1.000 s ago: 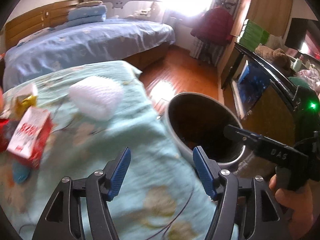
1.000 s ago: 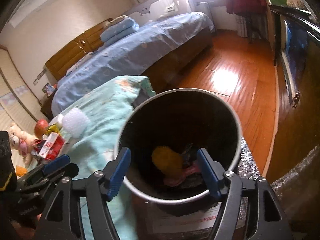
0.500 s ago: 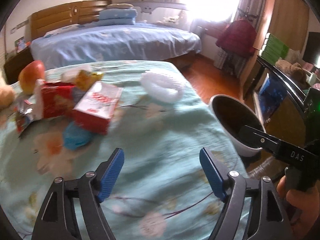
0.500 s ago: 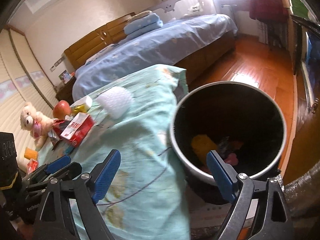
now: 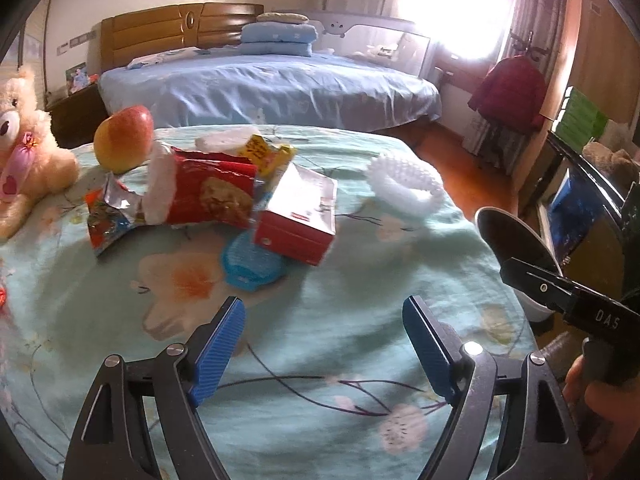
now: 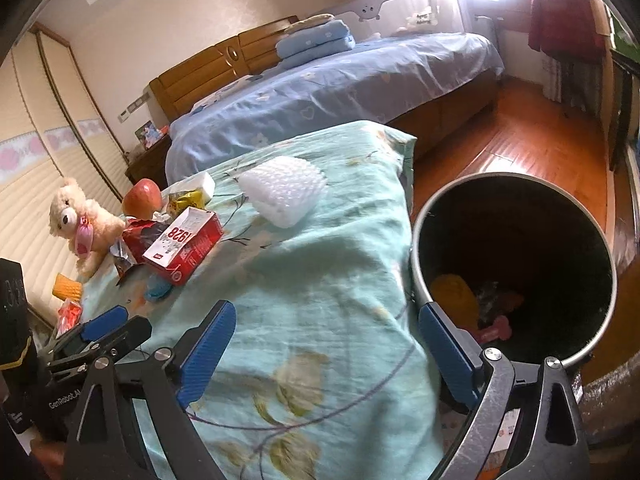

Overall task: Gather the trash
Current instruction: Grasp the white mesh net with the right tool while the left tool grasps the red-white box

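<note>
A trash pile lies on the teal flowered cloth (image 5: 320, 360): a red box (image 5: 298, 216) (image 6: 184, 246), a red snack bag (image 5: 208, 192), a torn foil wrapper (image 5: 108, 216), a blue lid (image 5: 252, 266) and a white foam net (image 5: 404, 188) (image 6: 284, 190). My left gripper (image 5: 324, 344) is open and empty, just short of the blue lid. My right gripper (image 6: 328, 354) is open and empty over the cloth's edge, beside the dark trash bin (image 6: 516, 264) (image 5: 516, 240), which holds yellow and pink trash.
An apple (image 5: 124, 138) and a plush bear (image 5: 24, 152) sit at the far left of the cloth. A blue-covered bed (image 5: 272, 88) stands behind. Wooden floor (image 6: 532, 140) lies beyond the bin. Dark furniture (image 5: 580, 192) stands on the right.
My left gripper has swung left from the bin toward the trash pile. My right gripper has pulled back and left from over the bin. Both stayed open.
</note>
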`<action>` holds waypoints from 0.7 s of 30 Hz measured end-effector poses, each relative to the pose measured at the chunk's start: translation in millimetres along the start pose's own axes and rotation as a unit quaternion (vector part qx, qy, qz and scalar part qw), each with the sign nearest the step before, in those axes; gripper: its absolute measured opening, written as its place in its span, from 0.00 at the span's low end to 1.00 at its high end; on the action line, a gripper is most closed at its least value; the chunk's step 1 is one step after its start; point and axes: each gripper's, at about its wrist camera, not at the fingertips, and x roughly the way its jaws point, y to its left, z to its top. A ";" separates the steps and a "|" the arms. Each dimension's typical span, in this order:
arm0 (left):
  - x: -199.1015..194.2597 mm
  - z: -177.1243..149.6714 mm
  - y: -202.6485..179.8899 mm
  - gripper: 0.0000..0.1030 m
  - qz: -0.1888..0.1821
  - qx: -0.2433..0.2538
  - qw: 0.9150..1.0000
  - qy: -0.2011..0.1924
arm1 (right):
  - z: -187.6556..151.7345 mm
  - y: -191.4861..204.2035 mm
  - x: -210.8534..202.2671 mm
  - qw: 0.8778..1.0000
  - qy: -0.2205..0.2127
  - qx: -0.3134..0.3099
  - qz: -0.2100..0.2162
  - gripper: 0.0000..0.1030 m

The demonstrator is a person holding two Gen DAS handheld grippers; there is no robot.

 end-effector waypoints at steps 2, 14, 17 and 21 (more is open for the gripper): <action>-0.2 1.3 5.0 0.79 0.003 -0.003 1.000 0.000 | 1.8 2.8 2.7 1.000 0.000 -0.003 0.001 0.91; 27.2 26.8 18.9 0.79 0.012 -0.004 1.000 0.006 | 19.7 15.3 23.5 1.000 0.007 -0.016 0.006 0.91; 35.0 32.4 20.2 0.79 0.011 -0.002 1.000 0.010 | 25.7 15.7 29.8 1.000 0.009 -0.015 0.006 0.91; 43.7 39.1 19.6 0.79 0.011 0.000 1.000 0.012 | 31.2 17.6 37.1 1.000 0.011 -0.016 0.010 0.91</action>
